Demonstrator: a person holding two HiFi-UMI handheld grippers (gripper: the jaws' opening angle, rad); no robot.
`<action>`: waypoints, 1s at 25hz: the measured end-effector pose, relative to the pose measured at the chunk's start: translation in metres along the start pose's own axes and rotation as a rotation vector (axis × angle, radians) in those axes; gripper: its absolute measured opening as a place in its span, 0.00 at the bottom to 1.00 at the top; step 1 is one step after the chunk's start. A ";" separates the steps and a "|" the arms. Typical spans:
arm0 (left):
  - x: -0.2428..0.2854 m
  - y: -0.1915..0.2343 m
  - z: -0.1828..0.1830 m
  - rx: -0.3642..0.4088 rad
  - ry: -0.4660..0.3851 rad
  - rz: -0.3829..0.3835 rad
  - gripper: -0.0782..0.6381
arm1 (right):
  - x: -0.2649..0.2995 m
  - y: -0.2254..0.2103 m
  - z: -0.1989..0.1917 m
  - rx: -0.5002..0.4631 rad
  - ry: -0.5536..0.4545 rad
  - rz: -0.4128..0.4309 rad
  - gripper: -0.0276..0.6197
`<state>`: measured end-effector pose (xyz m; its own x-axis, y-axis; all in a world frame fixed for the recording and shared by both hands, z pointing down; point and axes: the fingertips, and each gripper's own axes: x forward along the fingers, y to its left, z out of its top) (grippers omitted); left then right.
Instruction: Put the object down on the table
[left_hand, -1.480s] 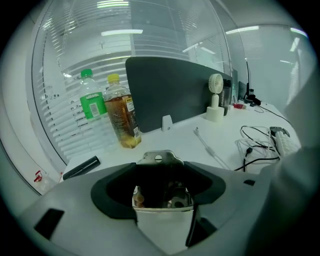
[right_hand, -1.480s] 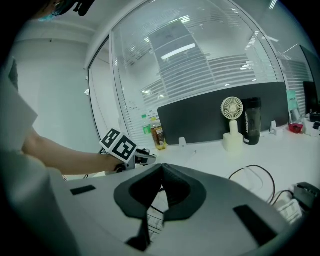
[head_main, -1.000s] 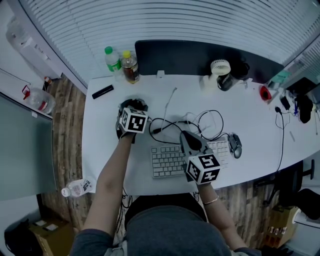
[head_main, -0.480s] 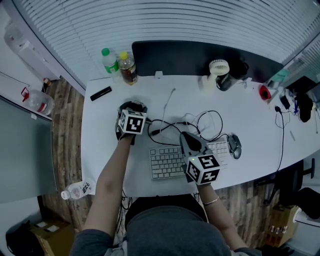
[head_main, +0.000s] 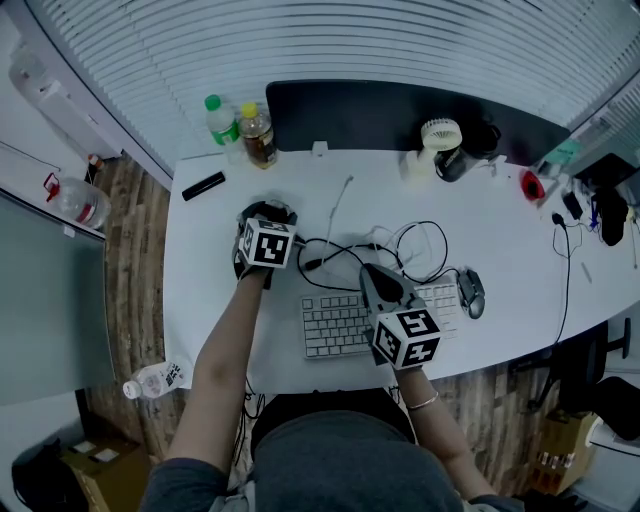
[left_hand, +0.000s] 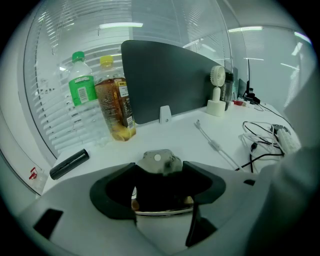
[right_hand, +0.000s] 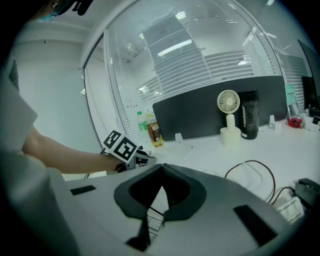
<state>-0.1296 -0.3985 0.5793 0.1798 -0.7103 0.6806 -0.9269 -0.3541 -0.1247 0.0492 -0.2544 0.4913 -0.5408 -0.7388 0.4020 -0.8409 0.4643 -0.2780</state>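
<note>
My left gripper is at the left of the white table, low over its surface. Its jaws are shut on a dark round object with a metal rim and a grey metal tab. In the head view that object shows as a dark shape under the gripper's front. Whether it touches the table I cannot tell. My right gripper hovers over the white keyboard, jaws shut and tips meeting, with nothing held.
Two bottles and a black bar stand at the back left. Tangled cables lie mid-table and a mouse right of the keyboard. A small fan and a dark panel are at the back.
</note>
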 end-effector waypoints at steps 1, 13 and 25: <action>0.000 0.000 0.000 0.000 0.001 -0.002 0.53 | 0.000 0.000 0.000 0.000 0.002 0.001 0.05; -0.024 0.002 0.008 -0.104 -0.066 -0.005 0.53 | 0.002 0.004 -0.002 -0.002 0.005 0.017 0.05; -0.083 0.002 0.013 -0.221 -0.199 -0.023 0.46 | 0.006 0.024 -0.002 -0.022 0.007 0.060 0.05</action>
<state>-0.1420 -0.3483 0.5133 0.2420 -0.8167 0.5239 -0.9673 -0.2454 0.0642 0.0257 -0.2472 0.4891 -0.5904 -0.7062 0.3909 -0.8071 0.5184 -0.2825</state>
